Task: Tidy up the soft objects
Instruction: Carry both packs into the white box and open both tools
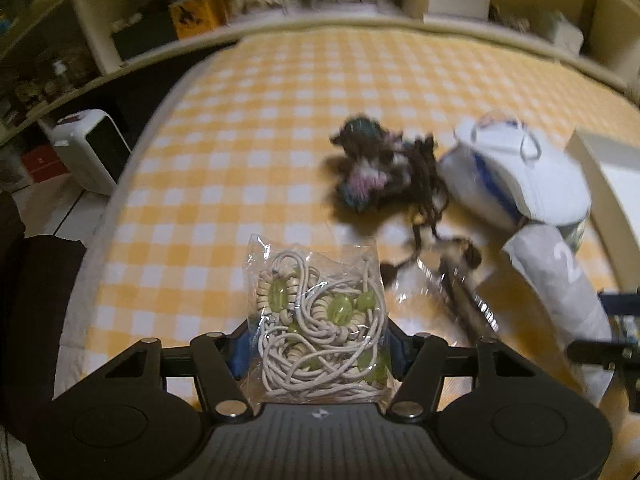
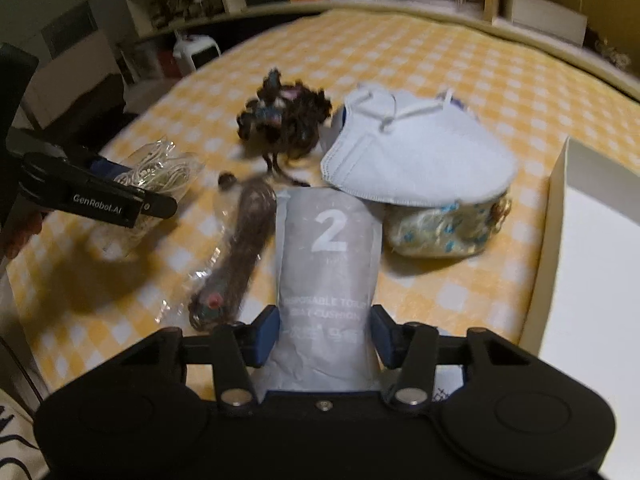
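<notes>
My left gripper (image 1: pixel 318 354) is shut on a clear bag of white cord and green beads (image 1: pixel 320 320), held above the yellow checked cloth (image 1: pixel 248 128); the bag also shows in the right wrist view (image 2: pixel 160 172). My right gripper (image 2: pixel 324 338) is shut on a grey pouch marked "2" (image 2: pixel 328 256), also in the left wrist view (image 1: pixel 560 288). A dark yarn tangle (image 2: pixel 284 120), a white face mask (image 2: pixel 416 156), a bagged brown hair bundle (image 2: pixel 236 248) and a pale fluffy item with blue specks (image 2: pixel 444 228) lie on the cloth.
A white open box (image 2: pixel 592 264) stands at the right edge of the table. Shelves with boxes (image 1: pixel 192 16) run behind the table. A white heater (image 1: pixel 88 148) stands on the floor to the left.
</notes>
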{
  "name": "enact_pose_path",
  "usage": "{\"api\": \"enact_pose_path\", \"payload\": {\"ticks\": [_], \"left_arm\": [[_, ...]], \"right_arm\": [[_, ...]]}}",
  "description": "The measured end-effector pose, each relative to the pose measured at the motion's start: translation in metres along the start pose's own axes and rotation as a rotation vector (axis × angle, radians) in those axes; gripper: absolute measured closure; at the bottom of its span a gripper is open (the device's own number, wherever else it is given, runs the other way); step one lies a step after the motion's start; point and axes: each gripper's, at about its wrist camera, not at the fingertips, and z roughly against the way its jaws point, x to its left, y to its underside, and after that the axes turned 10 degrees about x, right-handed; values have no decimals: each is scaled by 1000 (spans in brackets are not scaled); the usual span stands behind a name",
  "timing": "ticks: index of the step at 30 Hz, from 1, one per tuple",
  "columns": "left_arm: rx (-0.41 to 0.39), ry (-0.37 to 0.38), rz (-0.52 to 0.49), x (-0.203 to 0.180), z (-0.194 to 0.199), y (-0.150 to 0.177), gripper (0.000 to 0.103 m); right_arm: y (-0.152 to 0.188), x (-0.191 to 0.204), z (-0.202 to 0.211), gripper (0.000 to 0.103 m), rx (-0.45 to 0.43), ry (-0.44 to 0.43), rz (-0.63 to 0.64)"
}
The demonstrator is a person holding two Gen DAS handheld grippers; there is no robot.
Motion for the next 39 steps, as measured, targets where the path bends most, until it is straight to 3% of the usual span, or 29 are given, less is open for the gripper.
{"api": "enact_pose_path", "payload": {"ticks": [11, 23, 34, 39], "left_arm": [[-183, 46, 119, -1, 50, 9, 41], [-381, 87, 123, -33, 102, 1, 41], [-399, 298, 17, -135, 113, -29, 41], [-345, 434, -15, -182, 100, -33, 41]], "right_arm": [[4, 14, 59, 53, -186, -63, -2], [21, -28, 133, 53, -392, 3, -80], [51, -98, 170, 52, -452, 142, -208], [67, -129, 172, 52, -395, 199, -281]]}}
